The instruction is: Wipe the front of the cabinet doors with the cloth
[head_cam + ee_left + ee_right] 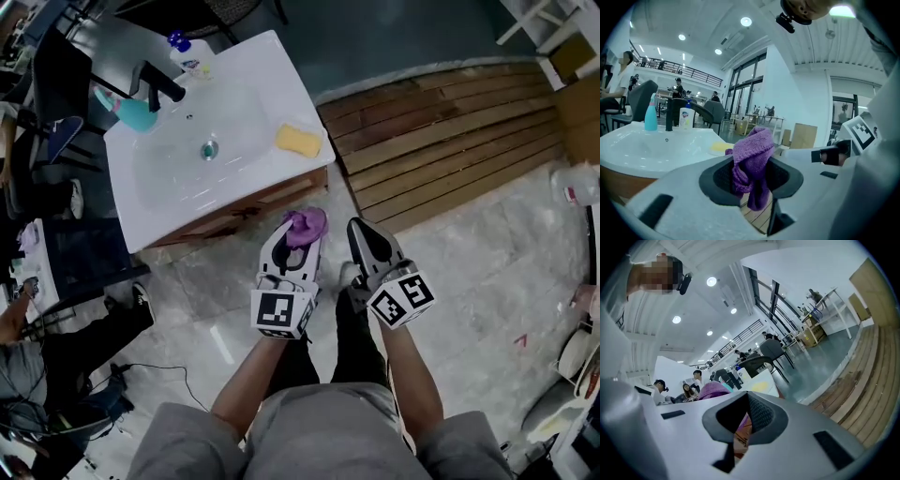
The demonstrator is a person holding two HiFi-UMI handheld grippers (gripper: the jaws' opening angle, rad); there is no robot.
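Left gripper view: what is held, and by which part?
The purple cloth, pinched at its bunched middle by the left gripper; an end hangs below.

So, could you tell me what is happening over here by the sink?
A person stands facing the wooden cabinet under the white sink, a gripper in each hand. The left gripper is clamped on a purple cloth, held close to the cabinet front; contact can't be judged. The right gripper is shut and empty beside it.
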